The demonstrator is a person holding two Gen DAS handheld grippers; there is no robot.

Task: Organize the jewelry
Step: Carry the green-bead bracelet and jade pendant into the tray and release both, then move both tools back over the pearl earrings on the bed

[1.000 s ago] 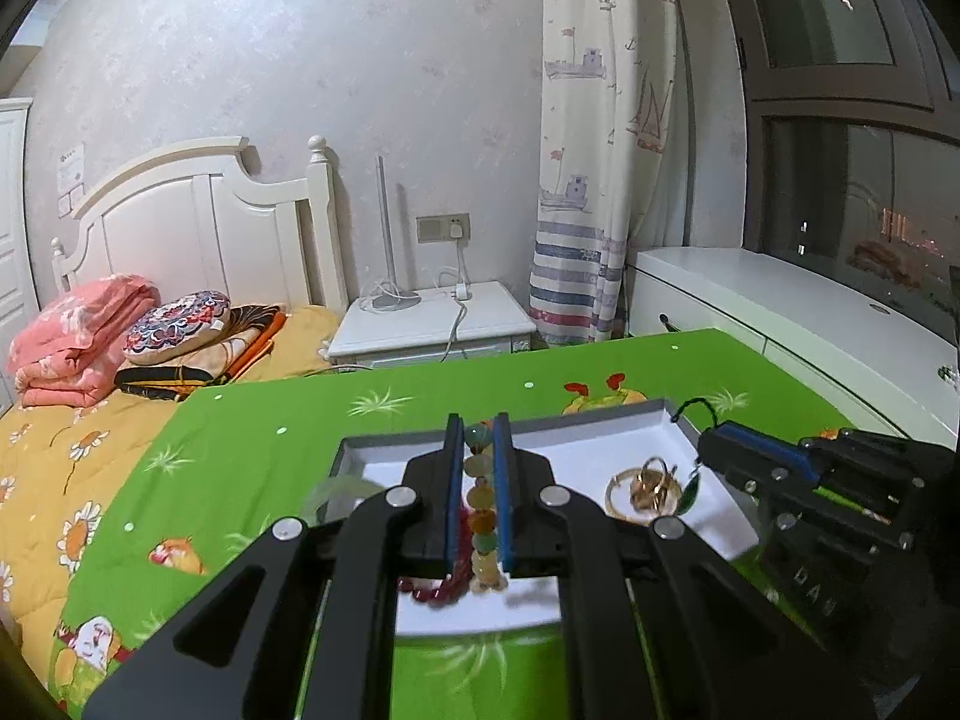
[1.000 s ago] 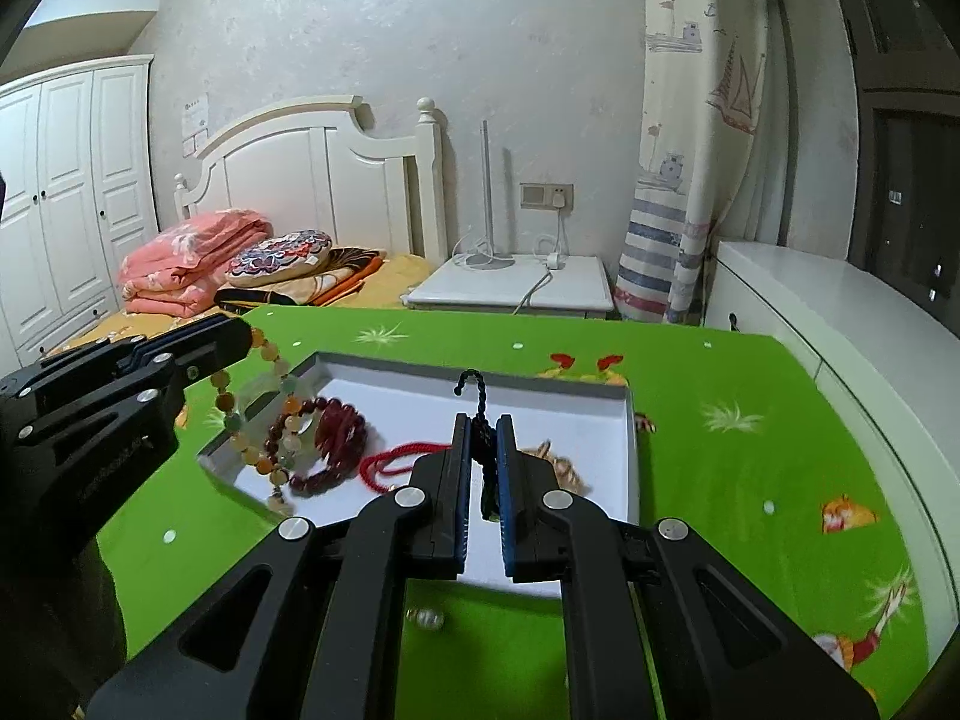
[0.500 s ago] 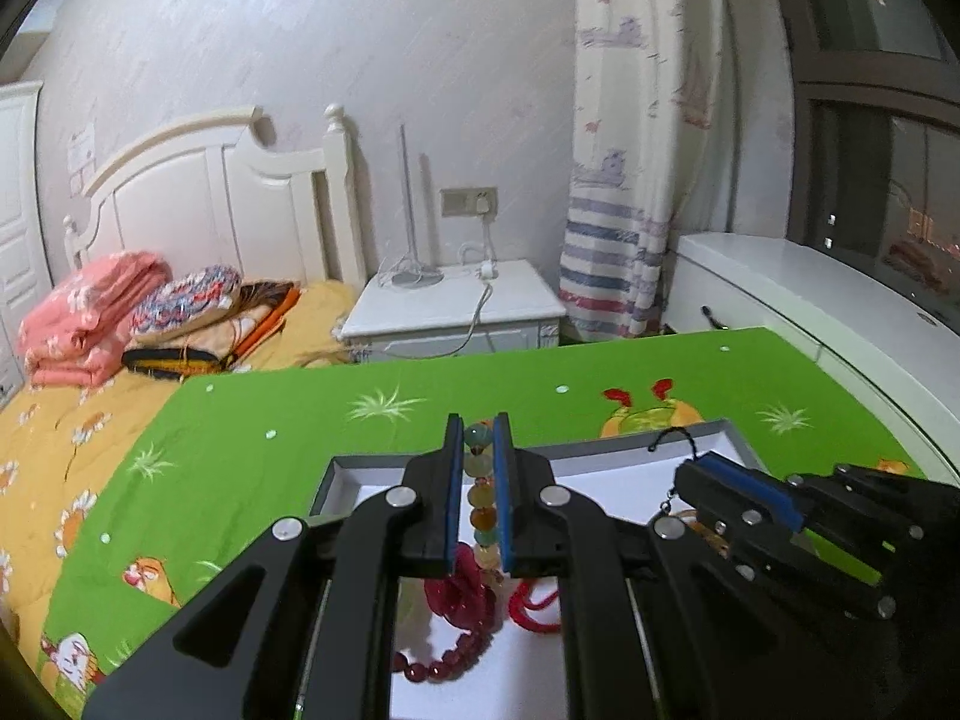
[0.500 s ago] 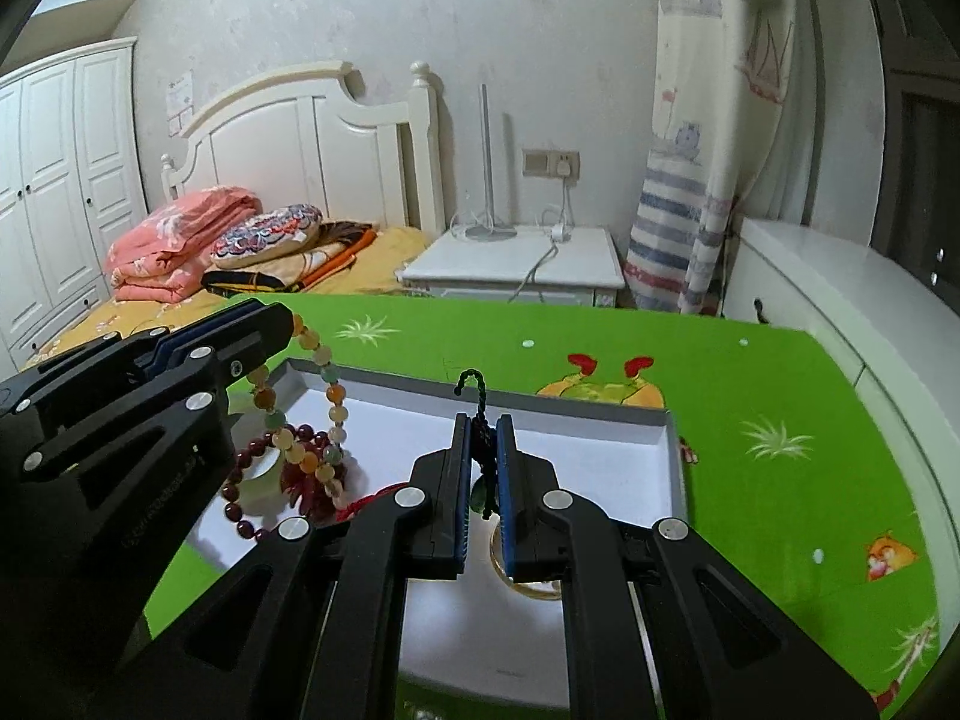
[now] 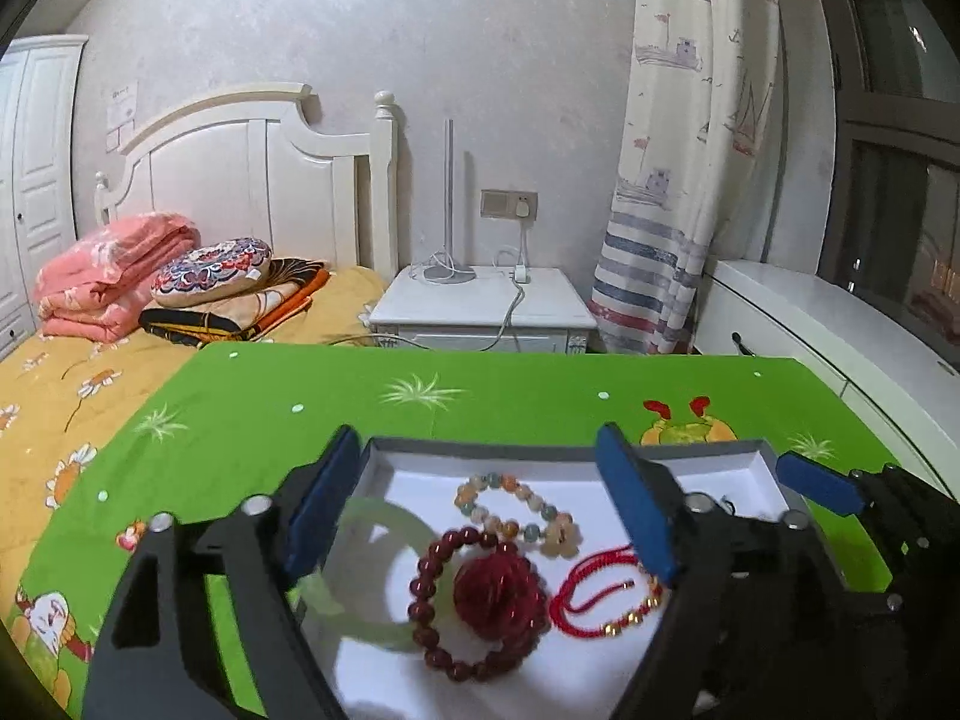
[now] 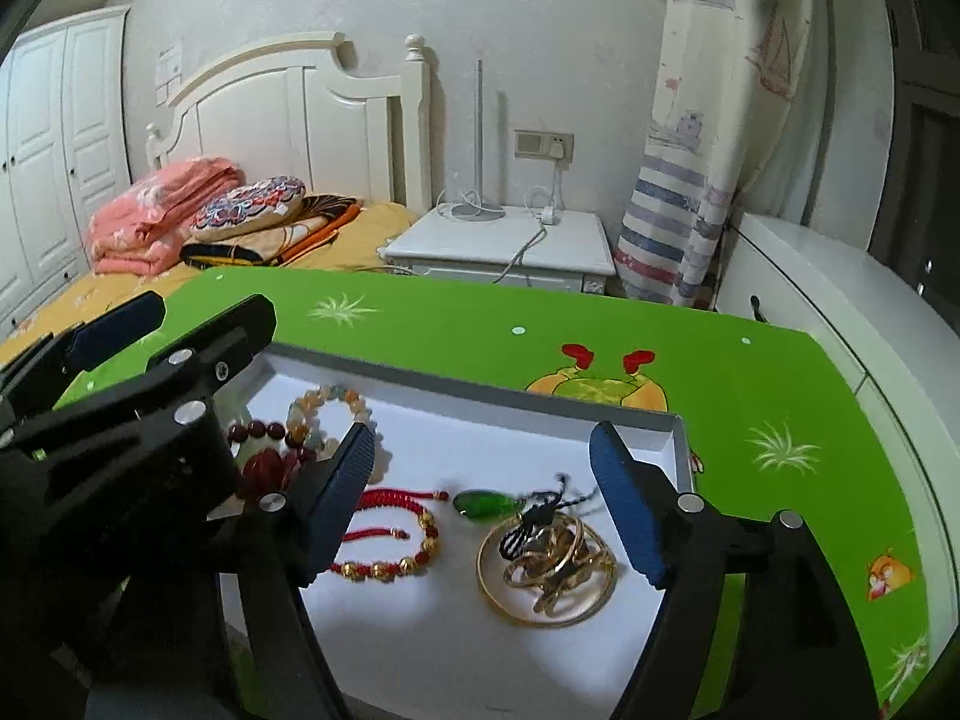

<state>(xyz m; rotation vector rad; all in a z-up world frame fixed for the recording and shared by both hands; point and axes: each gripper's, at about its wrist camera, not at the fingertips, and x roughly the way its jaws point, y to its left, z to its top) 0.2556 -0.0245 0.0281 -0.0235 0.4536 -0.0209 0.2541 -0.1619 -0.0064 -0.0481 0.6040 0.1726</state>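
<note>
- My left gripper (image 5: 480,504) has its jaws swinging apart, the blue ribbed pads wide, nothing pressed between them; below the gap the pastel bead bracelet (image 5: 516,507) lies flat on the tray floor, a loose oval of round matte stones with its long axis running from upper left to lower right.
- A second ago those pads were pinched on that bracelet, which hung straight down between them; now it is released in the tray (image 5: 558,449).
- My right gripper (image 6: 483,495) is opening too, with nothing gripped. Between the pads lies the green pendant (image 6: 483,505), a glossy teardrop on its side, its long axis running left to right with the black braided cord (image 6: 543,507) trailing off its right end over the gold pieces.
- Earlier the cord was clamped upright in these pads; it is free now.
- Just beside the pendant, the gold bangle (image 6: 498,591) is a smooth metal ring with smaller gold rings (image 6: 555,564) heaped inside it.
- Left of that, the red cord bracelet (image 6: 390,540) is woven string with shiny gold beads.
- In the left view, a dark red bead bracelet (image 5: 468,600) surrounds a faceted red lump, overlapping a translucent pale green bangle (image 5: 372,576).
- The tray is shallow, white inside, grey-rimmed, on a green cartoon-print cloth (image 5: 480,396).
</note>
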